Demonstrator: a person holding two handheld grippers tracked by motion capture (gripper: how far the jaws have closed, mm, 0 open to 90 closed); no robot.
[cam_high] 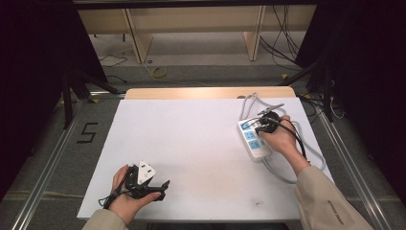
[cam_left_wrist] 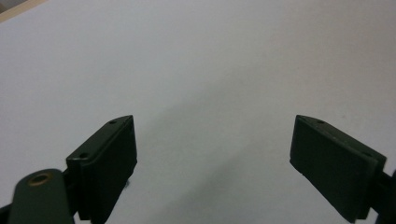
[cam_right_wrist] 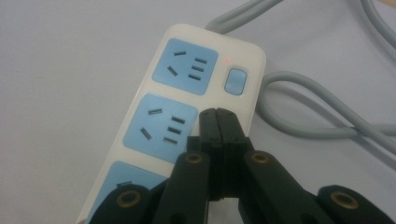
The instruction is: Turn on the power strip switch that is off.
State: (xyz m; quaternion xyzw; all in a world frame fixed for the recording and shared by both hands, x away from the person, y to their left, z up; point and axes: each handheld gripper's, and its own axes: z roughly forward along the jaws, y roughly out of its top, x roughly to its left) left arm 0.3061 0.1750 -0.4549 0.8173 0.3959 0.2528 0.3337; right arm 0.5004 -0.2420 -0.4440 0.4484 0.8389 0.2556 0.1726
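A white power strip (cam_high: 256, 146) with blue sockets lies at the right of the white table, and its grey cable (cam_high: 287, 177) loops around it. My right gripper (cam_high: 258, 128) hovers over the strip's far end. In the right gripper view the right gripper (cam_right_wrist: 217, 114) is shut with nothing in it. Its tips sit over the power strip (cam_right_wrist: 140, 112) beside the middle socket, just below the blue switch (cam_right_wrist: 235, 80); whether they touch the strip I cannot tell. A small red light (cam_right_wrist: 227, 59) glows next to the switch. My left gripper (cam_high: 165, 189) rests near the front left edge, and the left gripper (cam_left_wrist: 215, 140) is open over bare table.
The white table top (cam_high: 191, 143) has a wooden strip (cam_high: 210, 92) along its far edge. More grey cable (cam_right_wrist: 303, 112) coils right of the strip. The floor at the left bears a "5" mark (cam_high: 87, 132). Dark curtains stand on both sides.
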